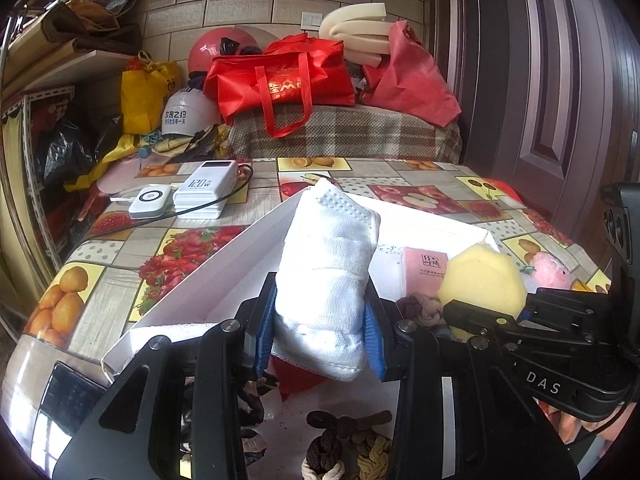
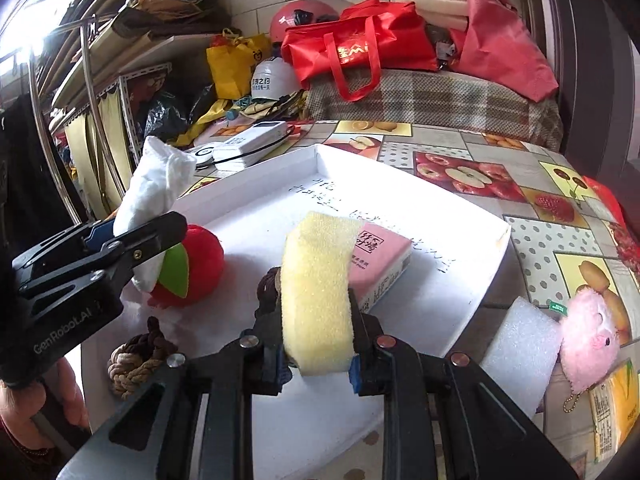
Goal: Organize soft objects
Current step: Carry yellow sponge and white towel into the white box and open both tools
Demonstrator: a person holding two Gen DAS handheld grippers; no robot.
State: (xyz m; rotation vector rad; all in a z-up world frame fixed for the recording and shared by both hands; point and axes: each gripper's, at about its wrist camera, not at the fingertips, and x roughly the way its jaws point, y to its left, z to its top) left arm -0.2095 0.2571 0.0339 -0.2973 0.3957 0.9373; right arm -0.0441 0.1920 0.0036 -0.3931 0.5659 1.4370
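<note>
My left gripper (image 1: 320, 320) is shut on a rolled white towel (image 1: 328, 264) and holds it upright over the near part of a white tray (image 1: 224, 264). In the right wrist view the towel (image 2: 152, 188) and left gripper (image 2: 136, 240) are at the left, above a red and green plush ball (image 2: 196, 268). My right gripper (image 2: 316, 344) is shut on a yellow sponge (image 2: 316, 292), held above the tray (image 2: 472, 280) in front of a pink tissue pack (image 2: 384, 260). The sponge also shows in the left wrist view (image 1: 484, 280).
Brown knotted rope toys (image 2: 136, 356) lie at the tray's near end. A white foam block (image 2: 520, 352) and a pink plush toy (image 2: 588, 340) lie on the fruit-print tablecloth right of the tray. Power banks (image 1: 204, 192) lie at the far left. Red bags (image 1: 280, 76) sit behind.
</note>
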